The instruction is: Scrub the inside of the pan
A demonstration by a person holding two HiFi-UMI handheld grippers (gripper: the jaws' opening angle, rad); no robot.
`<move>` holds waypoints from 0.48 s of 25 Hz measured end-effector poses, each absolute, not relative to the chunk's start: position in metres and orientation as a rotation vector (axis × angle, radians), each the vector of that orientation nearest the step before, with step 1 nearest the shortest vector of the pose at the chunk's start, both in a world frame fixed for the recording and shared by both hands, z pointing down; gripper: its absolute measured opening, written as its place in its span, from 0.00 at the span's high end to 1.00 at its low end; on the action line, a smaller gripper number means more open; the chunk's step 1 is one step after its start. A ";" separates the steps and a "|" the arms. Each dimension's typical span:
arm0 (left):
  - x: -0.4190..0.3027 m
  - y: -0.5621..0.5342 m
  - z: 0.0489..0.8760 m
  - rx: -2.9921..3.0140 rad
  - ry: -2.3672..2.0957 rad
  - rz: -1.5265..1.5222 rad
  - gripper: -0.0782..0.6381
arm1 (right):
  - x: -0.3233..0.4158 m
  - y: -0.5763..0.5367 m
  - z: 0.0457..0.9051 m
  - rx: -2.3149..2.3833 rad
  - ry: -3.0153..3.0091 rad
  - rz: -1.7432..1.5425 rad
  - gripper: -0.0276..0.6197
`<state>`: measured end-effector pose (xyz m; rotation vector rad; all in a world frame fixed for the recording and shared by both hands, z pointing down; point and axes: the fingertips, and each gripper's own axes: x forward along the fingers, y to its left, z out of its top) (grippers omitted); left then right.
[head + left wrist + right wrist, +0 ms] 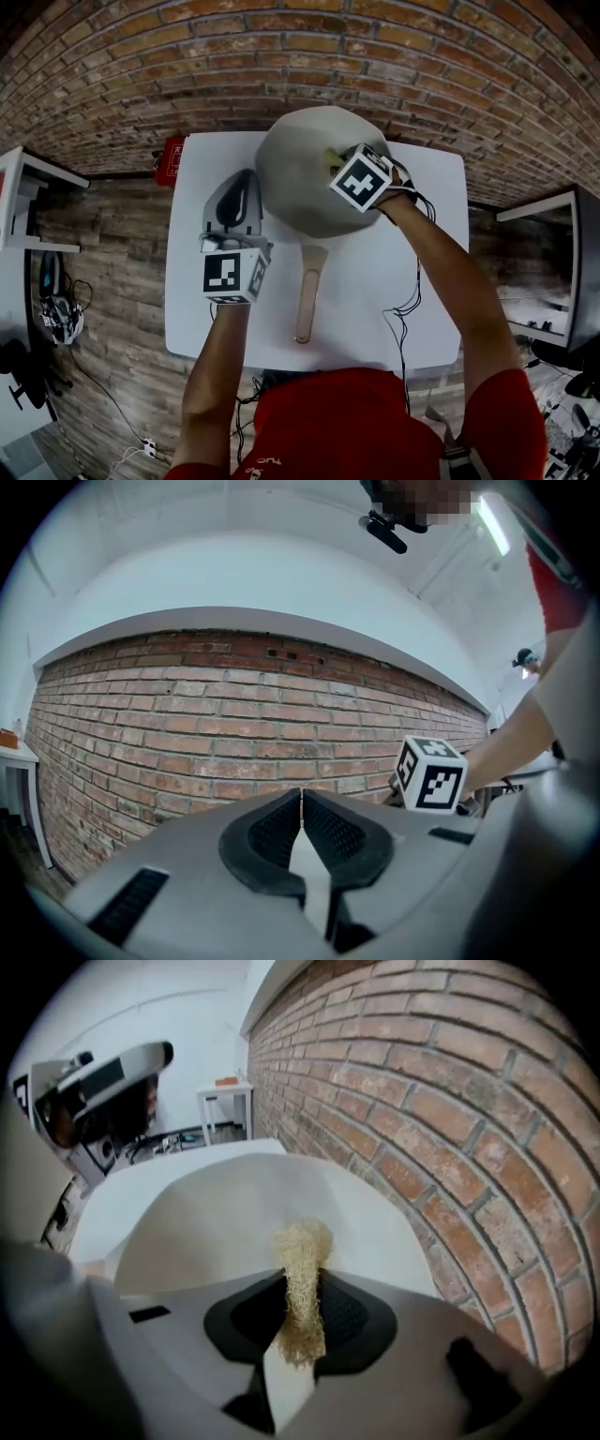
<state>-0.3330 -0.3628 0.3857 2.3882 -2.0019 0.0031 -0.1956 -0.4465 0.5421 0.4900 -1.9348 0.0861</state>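
A pale grey pan [295, 192] with a wooden handle [308, 292] lies on the white table [412, 281], handle toward me. My right gripper [337, 161] reaches into the bowl from the right and is shut on a tan loofah scrubber [332, 157]. In the right gripper view the scrubber [302, 1274] sticks out between the jaws of that gripper [302, 1288], over the pan's inner wall [206, 1227]. My left gripper [246, 180] hovers just left of the pan's rim, shut and holding nothing. Its own view shows the left gripper [301, 803] with jaws together, facing the brick wall.
A red object [172, 156] lies at the table's far left corner. The brick wall [300, 66] stands close behind the table. White furniture [21, 202] is at the left and another table [553, 272] at the right. Cables [56, 314] lie on the wooden floor.
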 end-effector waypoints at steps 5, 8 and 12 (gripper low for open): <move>-0.319 -0.369 0.381 2.398 -1.974 -0.006 0.86 | -0.227 -0.440 0.484 0.601 -2.272 0.071 0.82; -0.311 -0.371 0.374 2.405 -1.963 -0.012 0.86 | -0.236 -0.431 0.447 0.651 -2.443 0.071 0.82; -0.299 -0.366 0.360 2.429 -1.952 -0.028 0.86 | -0.239 -0.409 0.395 0.713 -2.666 0.050 0.82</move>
